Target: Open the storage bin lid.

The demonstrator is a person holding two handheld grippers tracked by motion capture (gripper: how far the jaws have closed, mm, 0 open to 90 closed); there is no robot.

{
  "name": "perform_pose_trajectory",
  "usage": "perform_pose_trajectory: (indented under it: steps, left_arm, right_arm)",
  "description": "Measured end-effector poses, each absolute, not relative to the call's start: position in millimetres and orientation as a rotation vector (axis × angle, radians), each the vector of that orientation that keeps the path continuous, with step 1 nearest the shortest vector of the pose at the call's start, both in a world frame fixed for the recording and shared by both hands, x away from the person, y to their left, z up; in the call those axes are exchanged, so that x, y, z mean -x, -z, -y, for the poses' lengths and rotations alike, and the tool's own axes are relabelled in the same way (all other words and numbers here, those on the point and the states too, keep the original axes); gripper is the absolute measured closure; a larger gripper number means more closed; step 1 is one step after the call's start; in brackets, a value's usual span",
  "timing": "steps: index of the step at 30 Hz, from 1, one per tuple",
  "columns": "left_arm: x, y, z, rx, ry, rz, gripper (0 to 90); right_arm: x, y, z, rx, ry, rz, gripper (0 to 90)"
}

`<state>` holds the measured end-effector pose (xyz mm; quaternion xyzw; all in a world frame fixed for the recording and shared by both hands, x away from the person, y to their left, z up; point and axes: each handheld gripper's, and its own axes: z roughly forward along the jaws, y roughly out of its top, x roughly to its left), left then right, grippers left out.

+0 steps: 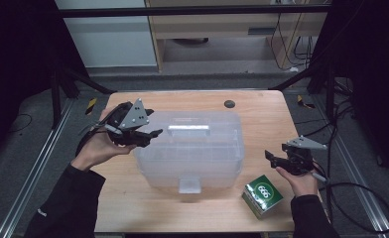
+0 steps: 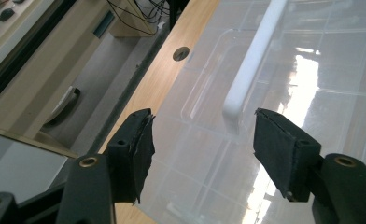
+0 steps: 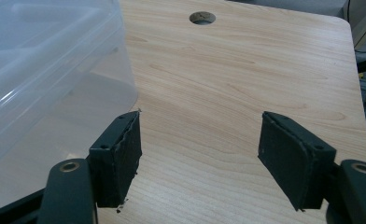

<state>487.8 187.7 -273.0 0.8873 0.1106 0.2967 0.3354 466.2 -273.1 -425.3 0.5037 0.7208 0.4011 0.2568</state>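
Observation:
A clear plastic storage box (image 1: pixel 190 148) with its lid on stands in the middle of the wooden table (image 1: pixel 262 114). A white handle (image 1: pixel 188 130) lies across the lid. My left gripper (image 1: pixel 152 133) hovers open at the box's left end, and in the left gripper view its jaws stand wide over the lid (image 2: pixel 284 154), just short of the white handle (image 2: pixel 253 70). My right gripper (image 1: pixel 271 157) is open to the right of the box, above bare wood. The right gripper view has the box wall (image 3: pixel 41 74) at its left.
A green and white small carton (image 1: pixel 262 195) sits on the table's front right, close to my right hand. A round cable hole (image 1: pixel 229 103) is near the table's far edge. Dark floor and metal rails flank the table.

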Motion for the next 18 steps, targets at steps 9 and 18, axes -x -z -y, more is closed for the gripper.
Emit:
perform_pose_trajectory:
  steps: [9, 18]
  left_arm:
    - [-487, 277, -174, -2.369, -0.791, -0.232, 36.8]
    - [-487, 277, -163, -2.400, -0.801, -0.187, 37.7]
  right_arm:
    - [-467, 426, 273, -1.357, -1.081, -1.965, 31.6]
    - [-467, 426, 273, -1.358, -1.081, -1.968, 32.6]
